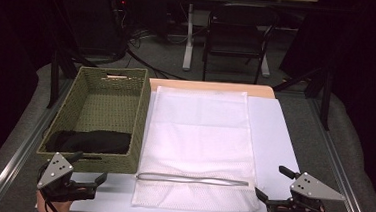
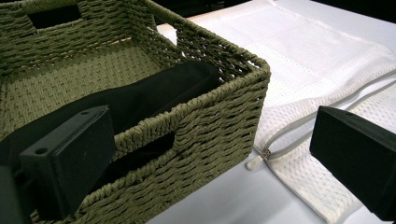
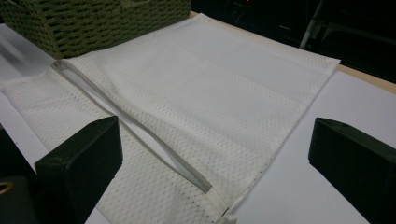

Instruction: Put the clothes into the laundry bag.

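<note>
High view: both the left gripper (image 1: 101, 178) and right gripper (image 1: 259, 193) wait, jaws apart; the flat mesh bag (image 1: 198, 142) could slide or bunch when pinched.

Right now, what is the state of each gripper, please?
Left gripper: open, holding nothing, near the basket.
Right gripper: open, holding nothing, beside the mesh bag.

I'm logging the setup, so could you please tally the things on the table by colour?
Green: 1, woven rectangular basket
White: 1, flat mesh laundry bag with a grey zipper
Black: 1, folded cloth in the basket
Total: 3
</note>
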The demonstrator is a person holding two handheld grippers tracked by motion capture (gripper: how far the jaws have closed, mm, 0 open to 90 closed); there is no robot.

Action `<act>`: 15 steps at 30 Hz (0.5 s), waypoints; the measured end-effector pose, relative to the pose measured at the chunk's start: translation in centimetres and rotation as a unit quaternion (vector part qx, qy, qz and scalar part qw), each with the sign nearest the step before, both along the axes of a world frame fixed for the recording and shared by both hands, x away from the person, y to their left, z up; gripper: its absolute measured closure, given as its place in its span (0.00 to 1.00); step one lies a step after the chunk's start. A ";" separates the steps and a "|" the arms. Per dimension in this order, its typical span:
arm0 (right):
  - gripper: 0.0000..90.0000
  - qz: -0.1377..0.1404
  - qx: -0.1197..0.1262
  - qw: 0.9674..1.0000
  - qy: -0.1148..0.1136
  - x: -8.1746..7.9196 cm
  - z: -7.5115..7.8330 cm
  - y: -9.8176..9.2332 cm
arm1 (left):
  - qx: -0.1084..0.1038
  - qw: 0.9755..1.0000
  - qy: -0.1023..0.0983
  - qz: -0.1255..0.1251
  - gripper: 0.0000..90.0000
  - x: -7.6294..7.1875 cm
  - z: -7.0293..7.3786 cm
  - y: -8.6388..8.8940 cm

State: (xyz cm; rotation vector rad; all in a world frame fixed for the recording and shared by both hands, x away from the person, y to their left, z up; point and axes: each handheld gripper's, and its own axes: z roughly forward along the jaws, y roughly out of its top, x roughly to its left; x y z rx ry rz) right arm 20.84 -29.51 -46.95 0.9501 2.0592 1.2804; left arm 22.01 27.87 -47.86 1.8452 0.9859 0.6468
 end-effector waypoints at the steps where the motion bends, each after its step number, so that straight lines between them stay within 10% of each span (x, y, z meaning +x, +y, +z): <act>1: 0.02 0.000 -0.003 1.000 0.004 0.1 0.0 0.1 | 0.001 1.000 0.000 -0.002 0.00 0.0 0.0 0.0; 15: 0.02 0.022 -0.025 0.998 0.044 1.9 -0.2 2.6 | 0.002 1.000 0.002 -0.007 0.00 0.1 -0.2 -0.2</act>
